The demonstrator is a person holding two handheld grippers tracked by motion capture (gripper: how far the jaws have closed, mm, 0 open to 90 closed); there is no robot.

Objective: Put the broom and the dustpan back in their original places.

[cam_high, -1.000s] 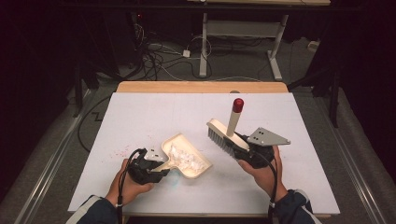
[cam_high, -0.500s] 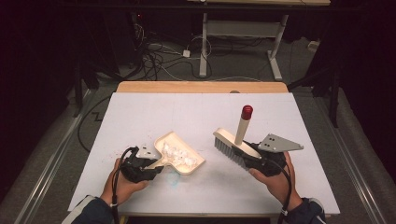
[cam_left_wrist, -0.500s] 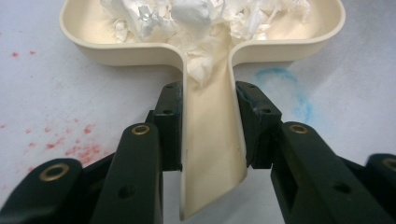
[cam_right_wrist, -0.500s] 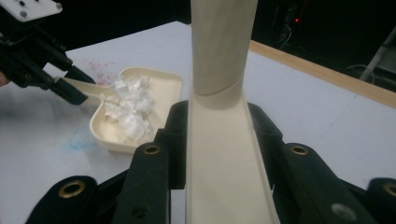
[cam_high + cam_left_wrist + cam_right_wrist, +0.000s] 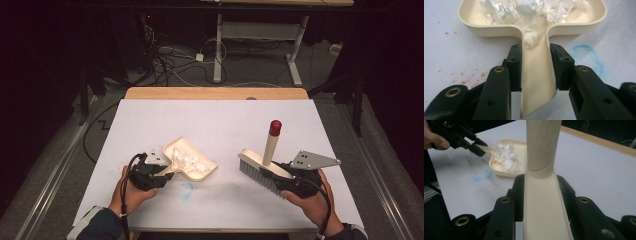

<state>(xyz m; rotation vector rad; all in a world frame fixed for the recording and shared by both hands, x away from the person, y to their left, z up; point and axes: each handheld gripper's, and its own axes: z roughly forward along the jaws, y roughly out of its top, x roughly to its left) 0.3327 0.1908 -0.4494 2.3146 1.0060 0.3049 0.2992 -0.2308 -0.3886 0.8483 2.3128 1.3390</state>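
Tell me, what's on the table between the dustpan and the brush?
Nothing stands between the dustpan and the brush. The high view shows bare white table there, with a faint blue smudge nearer the person.

Looks like a lab or test bay, not a home. Dark room, lit only over a white table [image 5: 320, 120] with a wood edge [image 5: 215, 93]. Loose cables [image 5: 170, 62] and a power strip [image 5: 199, 57] on grey floor, well beyond the jaws. Second desk frame [image 5: 260, 30] on metal legs behind that. Pen marks and red specks on the tabletop just beside the jaws.
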